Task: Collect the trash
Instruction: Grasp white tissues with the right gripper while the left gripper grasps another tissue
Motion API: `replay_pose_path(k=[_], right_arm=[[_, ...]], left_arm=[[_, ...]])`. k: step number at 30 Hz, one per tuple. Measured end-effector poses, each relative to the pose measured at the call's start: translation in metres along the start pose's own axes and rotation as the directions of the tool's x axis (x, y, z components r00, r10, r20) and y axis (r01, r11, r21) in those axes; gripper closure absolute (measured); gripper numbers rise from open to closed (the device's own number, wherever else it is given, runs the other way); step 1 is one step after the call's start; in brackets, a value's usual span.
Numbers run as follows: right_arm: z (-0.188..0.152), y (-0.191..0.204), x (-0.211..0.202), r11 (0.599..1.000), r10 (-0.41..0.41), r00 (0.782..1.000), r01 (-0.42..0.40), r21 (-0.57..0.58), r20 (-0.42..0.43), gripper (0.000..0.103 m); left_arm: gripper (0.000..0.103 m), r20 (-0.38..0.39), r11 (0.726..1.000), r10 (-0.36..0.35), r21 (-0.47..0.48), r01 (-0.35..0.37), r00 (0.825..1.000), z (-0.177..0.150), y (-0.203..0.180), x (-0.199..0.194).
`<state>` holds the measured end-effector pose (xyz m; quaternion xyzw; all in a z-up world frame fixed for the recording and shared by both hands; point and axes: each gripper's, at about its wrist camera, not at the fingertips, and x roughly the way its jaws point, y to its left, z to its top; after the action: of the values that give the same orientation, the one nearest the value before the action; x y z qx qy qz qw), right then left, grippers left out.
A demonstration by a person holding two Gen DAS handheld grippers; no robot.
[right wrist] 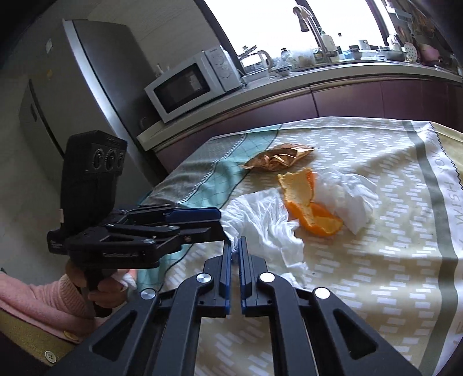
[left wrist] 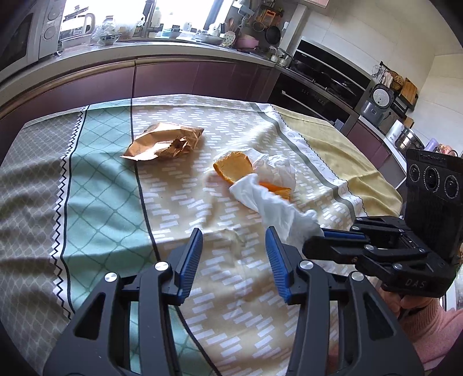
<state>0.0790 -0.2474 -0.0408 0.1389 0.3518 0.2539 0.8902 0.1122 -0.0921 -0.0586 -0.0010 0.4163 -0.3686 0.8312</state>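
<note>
Tissue (right wrist: pixel 260 219), soft and light, is pinched at its corner by right claw (right wrist: pixel 235 245); left claw (left wrist: pixel 231 240) spread; peel (right wrist: pixel 306 202) at two o'clock.

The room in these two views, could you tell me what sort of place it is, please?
Most likely a home kitchen: a microwave on the counter, a sink faucet by the window, and a built-in oven beyond the cloth-covered table.

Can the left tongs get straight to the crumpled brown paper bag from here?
Probably yes. The left tongs are open and empty, and only bare tablecloth lies between them and the crumpled brown paper bag; the white tissue held by the right tongs sits off to the side.
</note>
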Motion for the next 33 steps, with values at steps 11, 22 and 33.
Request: replay_pose_path(k=[11, 22, 33], right_arm=[[0.017, -0.024, -0.024, 0.984, -0.178, 0.981, 0.177, 0.021, 0.077, 0.065], [0.046, -0.090, 0.019, 0.937, -0.339, 0.941, 0.338, 0.092, -0.009, 0.058], [0.047, -0.092, 0.006, 0.937, -0.327, 0.945, 0.320, 0.137, 0.028, 0.095]], left_arm=[[0.052, 0.011, 1.000, -0.028, -0.003, 0.028, 1.000, -0.003, 0.008, -0.014], [0.064, -0.097, 0.998, 0.005, 0.064, 0.001, 0.995, -0.017, -0.007, 0.011], [0.095, -0.073, 1.000, -0.011, 0.024, 0.012, 0.997, -0.018, -0.001, 0.001]])
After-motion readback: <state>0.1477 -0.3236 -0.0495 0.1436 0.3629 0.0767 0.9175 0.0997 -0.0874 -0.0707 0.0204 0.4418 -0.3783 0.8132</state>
